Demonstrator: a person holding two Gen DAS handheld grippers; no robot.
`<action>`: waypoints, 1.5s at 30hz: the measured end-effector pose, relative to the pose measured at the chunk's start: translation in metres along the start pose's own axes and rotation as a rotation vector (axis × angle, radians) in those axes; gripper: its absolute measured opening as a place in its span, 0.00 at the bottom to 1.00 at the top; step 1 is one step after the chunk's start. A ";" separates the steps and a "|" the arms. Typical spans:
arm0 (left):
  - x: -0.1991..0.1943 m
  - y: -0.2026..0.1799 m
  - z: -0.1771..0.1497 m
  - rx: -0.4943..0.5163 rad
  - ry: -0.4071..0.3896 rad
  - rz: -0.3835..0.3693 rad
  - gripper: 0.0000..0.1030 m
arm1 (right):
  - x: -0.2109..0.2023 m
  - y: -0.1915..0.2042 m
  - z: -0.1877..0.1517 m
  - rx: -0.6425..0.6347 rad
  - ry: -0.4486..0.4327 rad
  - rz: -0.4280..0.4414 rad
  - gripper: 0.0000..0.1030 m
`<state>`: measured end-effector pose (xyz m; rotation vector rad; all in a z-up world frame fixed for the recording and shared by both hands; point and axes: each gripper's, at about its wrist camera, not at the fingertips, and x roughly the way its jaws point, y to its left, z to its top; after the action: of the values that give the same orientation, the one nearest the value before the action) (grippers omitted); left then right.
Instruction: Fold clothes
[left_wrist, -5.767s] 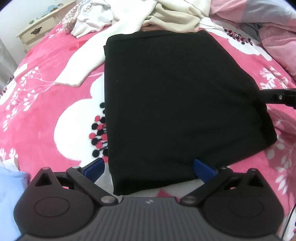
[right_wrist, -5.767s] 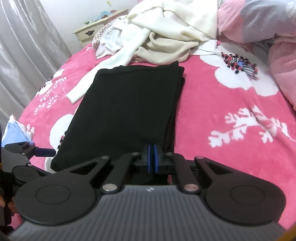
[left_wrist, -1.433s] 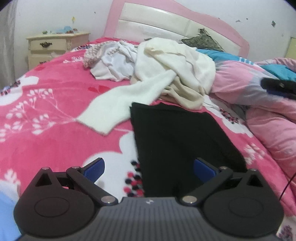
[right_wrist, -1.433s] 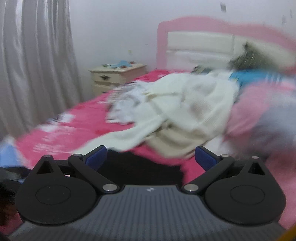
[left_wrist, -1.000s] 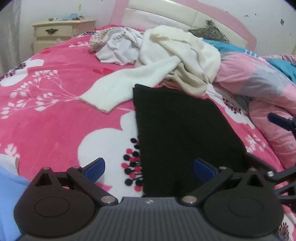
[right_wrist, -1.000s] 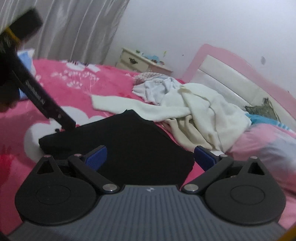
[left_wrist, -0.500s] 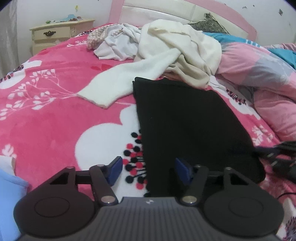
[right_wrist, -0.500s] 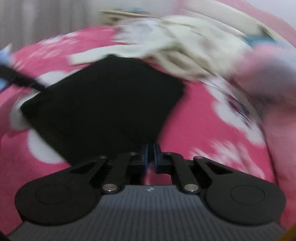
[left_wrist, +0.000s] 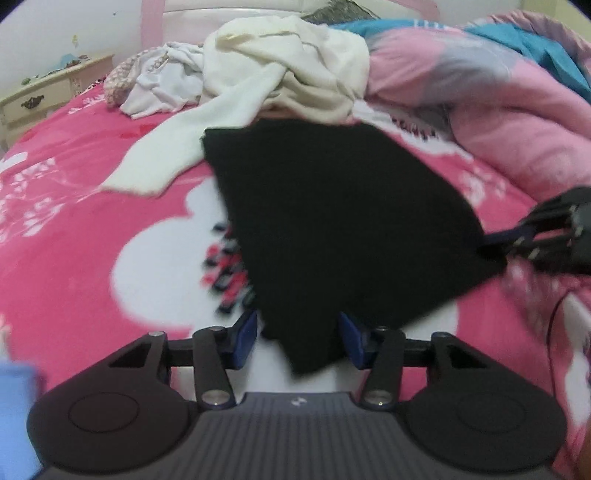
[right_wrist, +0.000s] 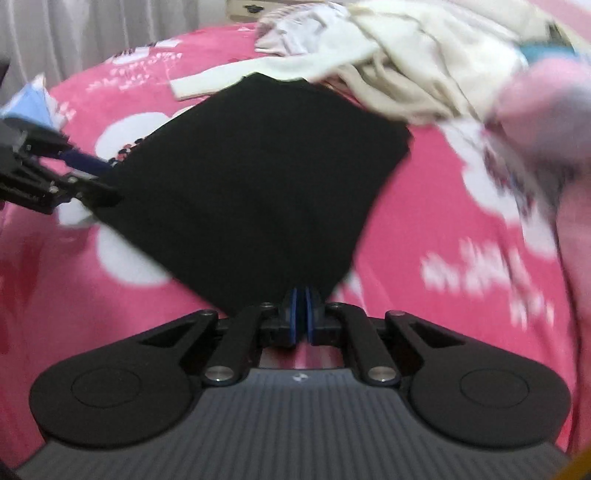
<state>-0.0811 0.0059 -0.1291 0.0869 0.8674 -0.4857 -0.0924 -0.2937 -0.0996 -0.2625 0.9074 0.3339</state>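
The black garment (left_wrist: 332, 221) lies flat on the pink floral blanket (left_wrist: 74, 280), folded to a rough rectangle, its far edge tucked just under the heap of cream and white clothes (left_wrist: 280, 70) near the headboard; its long axis runs from the near edge of the bed toward that heap, and a near corner points at each camera. The right gripper (right_wrist: 300, 295) has its blue pads pressed together on the near right corner of the cloth, which seems meant to give a firm pinch for lifting that end; the left gripper (left_wrist: 297, 338) has its pads part-way apart, straddling the near left corner with black fabric between them, not yet squeezing it as far as the wrist view shows. Holding both near corners would keep that edge taut and level, so I judge the aim to be carrying it toward the far edge for another fold, or lifting the finished bundle away; the scene fits either. The heap behind leaves little room, so the far edge could catch the cream sleeve (left_wrist: 147, 170) lying beside it.
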 end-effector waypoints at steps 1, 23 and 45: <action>-0.006 0.002 -0.003 0.017 -0.001 0.004 0.48 | -0.006 -0.003 -0.004 0.009 0.026 -0.011 0.06; -0.001 0.036 -0.009 -0.390 0.086 -0.198 0.50 | 0.014 -0.070 -0.050 1.024 0.081 0.363 0.21; -0.016 0.035 0.006 -0.368 0.037 -0.228 0.06 | -0.001 -0.061 -0.035 0.946 0.091 0.468 0.08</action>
<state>-0.0699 0.0414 -0.1169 -0.3444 0.9958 -0.5309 -0.0945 -0.3622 -0.1139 0.8219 1.1191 0.2881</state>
